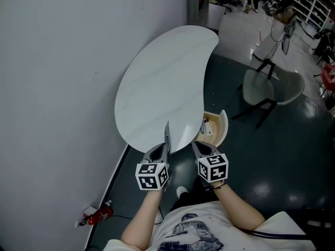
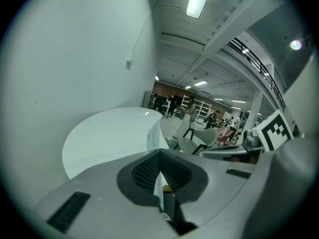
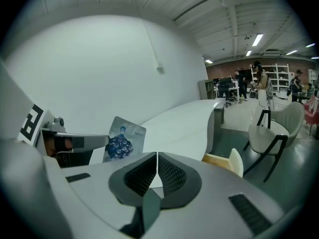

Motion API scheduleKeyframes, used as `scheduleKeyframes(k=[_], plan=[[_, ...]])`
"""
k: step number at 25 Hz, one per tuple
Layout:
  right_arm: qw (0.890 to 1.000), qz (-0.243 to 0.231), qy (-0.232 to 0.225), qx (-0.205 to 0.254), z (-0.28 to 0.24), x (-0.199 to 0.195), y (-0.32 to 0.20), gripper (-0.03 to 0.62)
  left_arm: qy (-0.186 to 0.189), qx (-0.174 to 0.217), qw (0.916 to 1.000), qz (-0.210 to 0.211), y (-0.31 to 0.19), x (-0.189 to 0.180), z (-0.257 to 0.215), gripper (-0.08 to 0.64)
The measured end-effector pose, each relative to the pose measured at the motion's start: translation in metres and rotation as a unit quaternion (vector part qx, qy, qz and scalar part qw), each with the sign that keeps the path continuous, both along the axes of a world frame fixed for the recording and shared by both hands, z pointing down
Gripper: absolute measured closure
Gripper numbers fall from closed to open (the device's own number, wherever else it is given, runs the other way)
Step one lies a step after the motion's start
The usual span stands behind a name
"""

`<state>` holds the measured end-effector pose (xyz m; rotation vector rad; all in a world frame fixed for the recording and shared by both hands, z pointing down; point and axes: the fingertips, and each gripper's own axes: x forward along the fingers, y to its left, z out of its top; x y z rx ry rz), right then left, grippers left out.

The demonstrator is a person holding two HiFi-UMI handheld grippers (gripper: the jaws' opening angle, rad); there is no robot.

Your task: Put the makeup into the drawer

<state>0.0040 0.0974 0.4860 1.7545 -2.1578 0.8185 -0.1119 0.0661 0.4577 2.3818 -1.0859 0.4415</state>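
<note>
We hold the makeup packet (image 1: 167, 134) — a thin flat card clamped upright in our left gripper (image 1: 165, 149), the right gripper (image 1: 199, 147) closed on nothing — so next it needs carrying to the open drawer (image 1: 223, 129) at two o'clock and releasing inside.

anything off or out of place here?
Nothing spilled or damaged. The left gripper is shut on a thin flat packet, which stands upright on edge. The right gripper is shut on nothing. The drawer under the table edge stands open, as the task needs.
</note>
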Motion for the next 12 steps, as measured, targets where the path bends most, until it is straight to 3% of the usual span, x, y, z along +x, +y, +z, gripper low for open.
scheduleKeyframes(k=[12], plan=[[0.995, 0.095, -0.008, -0.009, 0.01, 0.105, 0.014, 0.569, -0.002, -0.002, 0.9955, 0.095, -0.008, 0.112, 0.005, 0.525]])
